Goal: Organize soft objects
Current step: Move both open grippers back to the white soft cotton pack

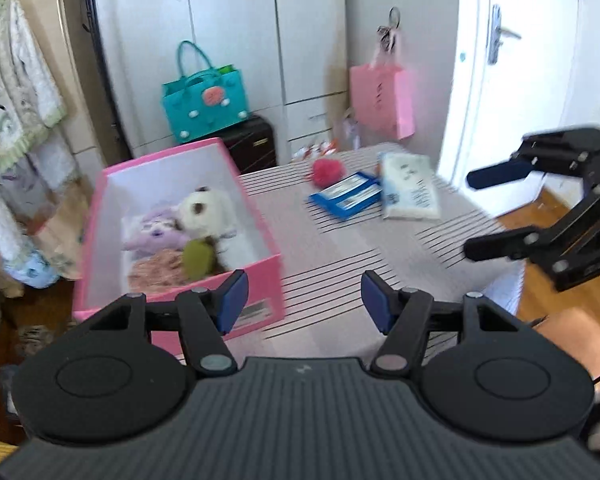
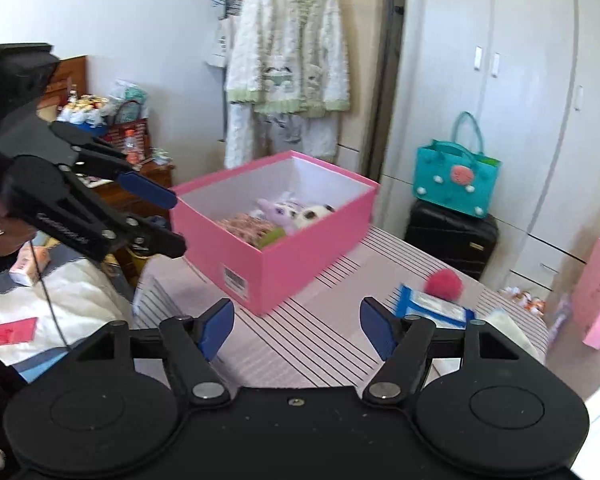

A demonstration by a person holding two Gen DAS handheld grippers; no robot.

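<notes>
A pink box [image 1: 260, 280] [image 2: 300, 264] stands on the striped table [image 1: 340, 280] [image 2: 320, 340]. Inside lie a white plush [image 1: 204, 208] [image 2: 314, 213], a purple plush [image 1: 156, 232] [image 2: 276, 210], a green soft ball [image 1: 198, 258] [image 2: 272, 236] and a pinkish cloth [image 1: 156, 270] [image 2: 244, 226]. A red pompom [image 1: 327, 171] [image 2: 444, 285] lies on the table beside a blue packet [image 1: 346, 196] [image 2: 432, 306] and a white tissue pack [image 1: 410, 190] [image 2: 508, 324]. My left gripper [image 1: 304, 304] [image 2: 172, 218] is open and empty near the box's front corner. My right gripper [image 2: 296, 330] [image 1: 472, 212] is open and empty above the table.
A teal bag [image 1: 204, 96] [image 2: 456, 178] sits on a black suitcase [image 1: 252, 144] [image 2: 448, 236] before the wardrobe. A pink paper bag [image 1: 384, 96] [image 2: 598, 296] hangs at the right. A white robe [image 2: 288, 60] [image 1: 16, 92] hangs on a rack. A bed [image 2: 60, 300] lies at left.
</notes>
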